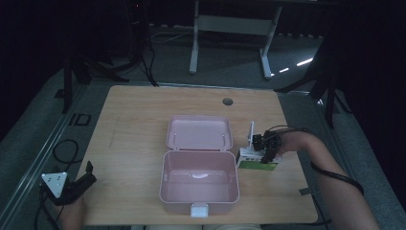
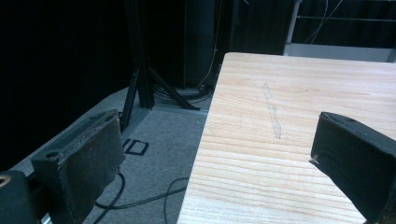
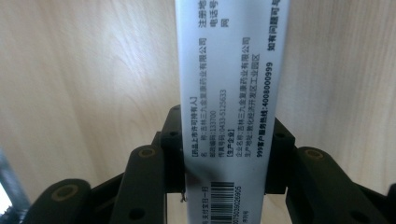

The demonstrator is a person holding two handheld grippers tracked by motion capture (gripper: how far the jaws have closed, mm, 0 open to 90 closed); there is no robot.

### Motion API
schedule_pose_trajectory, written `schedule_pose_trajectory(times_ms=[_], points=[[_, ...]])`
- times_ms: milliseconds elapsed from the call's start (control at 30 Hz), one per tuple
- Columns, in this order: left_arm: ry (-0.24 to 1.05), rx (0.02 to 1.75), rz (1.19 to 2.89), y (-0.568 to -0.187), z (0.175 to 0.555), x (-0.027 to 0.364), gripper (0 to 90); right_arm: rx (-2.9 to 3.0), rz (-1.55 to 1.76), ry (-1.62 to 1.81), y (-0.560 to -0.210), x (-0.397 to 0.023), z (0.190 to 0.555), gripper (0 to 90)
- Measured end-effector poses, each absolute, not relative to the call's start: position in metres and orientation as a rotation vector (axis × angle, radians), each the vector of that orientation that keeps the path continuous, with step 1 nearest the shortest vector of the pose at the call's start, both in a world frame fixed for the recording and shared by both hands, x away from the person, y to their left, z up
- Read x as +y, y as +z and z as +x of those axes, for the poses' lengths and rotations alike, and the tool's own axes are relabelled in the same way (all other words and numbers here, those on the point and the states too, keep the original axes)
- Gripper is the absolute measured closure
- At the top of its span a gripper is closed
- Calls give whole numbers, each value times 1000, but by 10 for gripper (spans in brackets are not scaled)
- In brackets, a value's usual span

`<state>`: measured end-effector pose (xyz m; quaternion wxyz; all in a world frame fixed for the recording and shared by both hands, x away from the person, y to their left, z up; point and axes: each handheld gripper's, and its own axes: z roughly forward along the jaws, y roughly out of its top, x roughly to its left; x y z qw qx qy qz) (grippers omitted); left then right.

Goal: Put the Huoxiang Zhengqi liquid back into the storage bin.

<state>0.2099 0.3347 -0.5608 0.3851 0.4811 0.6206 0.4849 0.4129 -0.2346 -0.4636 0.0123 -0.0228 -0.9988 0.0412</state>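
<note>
Nearest the camera in the high view, bottom left: left gripper [image 1: 87,173] parked at the table's [image 1: 134,129] near-left corner, jaws spread wide with nothing between them; in the left gripper view both pads frame bare wood and the table edge [image 2: 205,140], idle. Moving right: pink storage box [image 1: 198,184] sits near the front edge at centre, lid [image 1: 198,133] hinged back flat behind it, white latch [image 1: 199,210] facing the person, cavity looks empty as far as I can tell. Right of the box, just beside its right wall: white-and-green medicine carton [image 1: 256,159] lying on the table, right gripper [image 1: 266,154] on it. Right gripper view shows the 2 jaws clamped on the carton's [image 3: 231,107] narrow sides, printed face and barcode toward the camera, carton not visibly lifted off the wood. My read: grasp done, box already open; left to do is lift, carry left over the wall, drop in, probably close the lid. Obstacles: only the box's right wall, which the carton must clear; the rest of the tabletop has just a cable hole [image 1: 228,101] at the far edge. Beyond the table, a white desk frame [image 1: 230,28] and dark stands, well apart.
</note>
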Motion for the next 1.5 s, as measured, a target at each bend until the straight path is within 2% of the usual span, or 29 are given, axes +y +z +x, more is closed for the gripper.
schedule_pose_trajectory(times_ms=[567, 1233, 1500], points=[[1241, 1586, 1223, -561, 210, 334, 26, -3090, -44, 102, -445, -237, 381, 618], [1248, 1588, 1218, -561, 210, 334, 26, -3122, 57, 96, -454, -251, 316, 618], [1249, 1591, 1217, -561, 210, 334, 26, -3115, 25, 85, -454, -259, 301, 618]])
